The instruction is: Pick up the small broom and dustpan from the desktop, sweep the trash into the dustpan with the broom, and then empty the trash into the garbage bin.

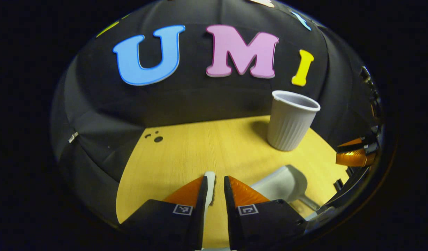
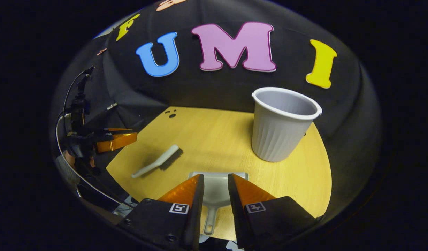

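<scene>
Nothing lifted yet: parted left gripper (image 1: pixel 215 181) straddles the broom (image 1: pixel 209 188), parted right gripper (image 2: pixel 215 181) the dustpan (image 2: pixel 215 190), bin (image 2: pixel 282 123) beyond.

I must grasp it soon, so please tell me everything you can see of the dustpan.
The dustpan is small, light grey, and looks like plastic. It has a shallow scoop and a thin handle with a hanging hole at its end. It lies flat on the wooden table, mouth toward the bin but apart from it, handle between the open right gripper's fingers. No trash shows in it.
</scene>
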